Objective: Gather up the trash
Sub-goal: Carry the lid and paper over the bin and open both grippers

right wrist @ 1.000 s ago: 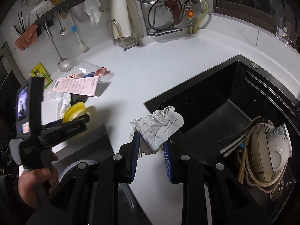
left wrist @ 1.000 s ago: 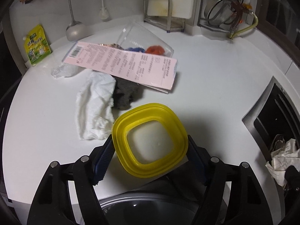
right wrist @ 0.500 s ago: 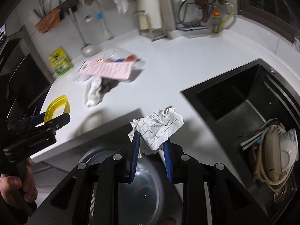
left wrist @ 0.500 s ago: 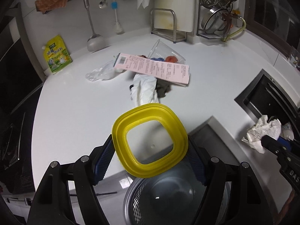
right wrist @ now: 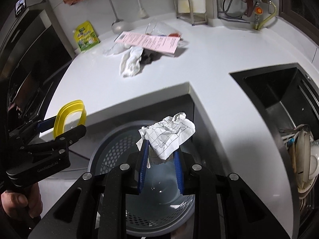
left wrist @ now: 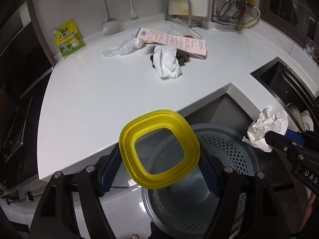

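Your left gripper (left wrist: 159, 160) clamped the yellow lid (left wrist: 159, 149) between its blue pads, holding it above the near rim of the grey perforated bin (left wrist: 229, 145); your right gripper (right wrist: 161, 162) pinched a crumpled checked paper (right wrist: 167, 135) over the bin's open mouth; on the white counter (left wrist: 99, 91) behind lay a white tissue (left wrist: 166, 61), a pink leaflet (left wrist: 173, 40) and a clear plastic bag (left wrist: 121, 47), all close together.
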